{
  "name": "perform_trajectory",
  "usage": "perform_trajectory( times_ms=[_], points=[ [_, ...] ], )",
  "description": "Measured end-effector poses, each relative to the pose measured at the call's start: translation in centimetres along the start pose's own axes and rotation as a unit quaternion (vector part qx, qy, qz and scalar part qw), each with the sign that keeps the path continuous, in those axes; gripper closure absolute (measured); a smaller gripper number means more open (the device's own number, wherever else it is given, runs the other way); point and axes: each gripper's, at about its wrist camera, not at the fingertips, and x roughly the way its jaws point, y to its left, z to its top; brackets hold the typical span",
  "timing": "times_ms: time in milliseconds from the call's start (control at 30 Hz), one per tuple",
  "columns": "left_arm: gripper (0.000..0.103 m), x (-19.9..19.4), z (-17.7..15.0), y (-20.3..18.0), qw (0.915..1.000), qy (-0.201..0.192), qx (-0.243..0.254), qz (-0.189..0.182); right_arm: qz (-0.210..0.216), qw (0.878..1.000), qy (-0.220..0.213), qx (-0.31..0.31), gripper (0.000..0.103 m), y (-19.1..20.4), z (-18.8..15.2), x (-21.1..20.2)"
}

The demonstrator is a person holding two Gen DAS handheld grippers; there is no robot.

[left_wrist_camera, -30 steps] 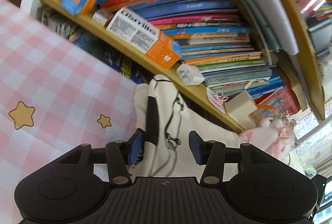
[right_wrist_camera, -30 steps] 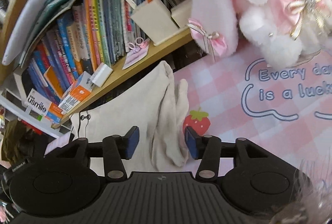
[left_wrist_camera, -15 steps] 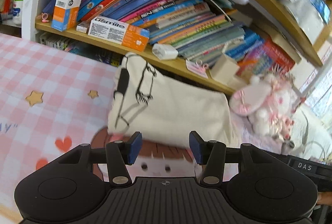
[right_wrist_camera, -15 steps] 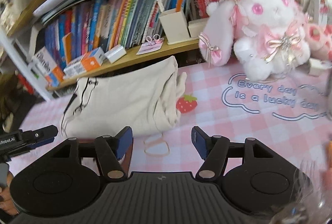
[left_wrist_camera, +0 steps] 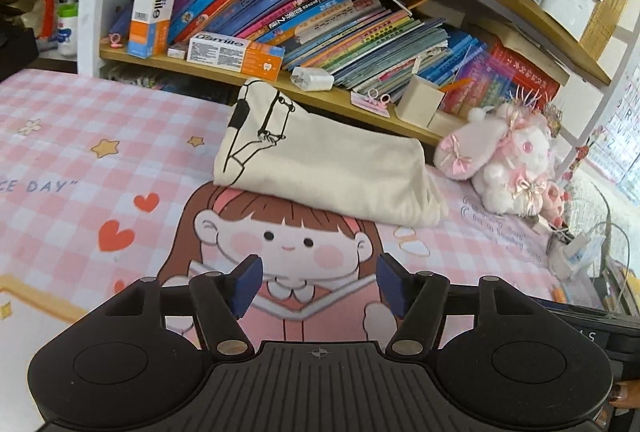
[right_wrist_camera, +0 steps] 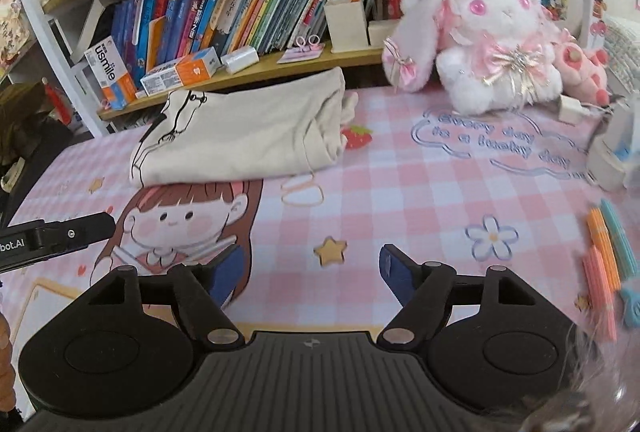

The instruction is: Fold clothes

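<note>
both grippers, left gripper (left_wrist_camera: pixel 318 286) and right gripper (right_wrist_camera: pixel 306 276), have backed off, jaws wide, empty; soft cream folded t-shirt (left_wrist_camera: pixel 332 168) now at 12 o'clock.

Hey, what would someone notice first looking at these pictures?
Probably the folded cream garment lying at the far edge of the pink checked mat, just below the crowded bookshelf. Right of it sits a fluffy white and pink plush bunny.
</note>
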Motion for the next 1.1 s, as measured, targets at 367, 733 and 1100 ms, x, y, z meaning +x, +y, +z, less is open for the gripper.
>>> perform_trajectory(
  times_ms=[367,733,1100],
  points=[
    [0.037,-2.7,-3.6,-1.2,0.9995,0.008,0.019,0.026,-0.023,1.000,-0.002,-0.019,0.024,0.0,-3.2,-3.0],
    [0.029,-4.3,-5.2,-1.5,0.9982,0.005,0.035,0.048,-0.018,0.998,0.002,-0.052,0.022,2.1,-5.0,-4.1],
    [0.025,-4.7,-4.2,1.1,0.9976,0.011,0.062,0.029,-0.040,0.998,-0.017,-0.038,0.018,5.8,-5.6,-4.2]
  ],
)
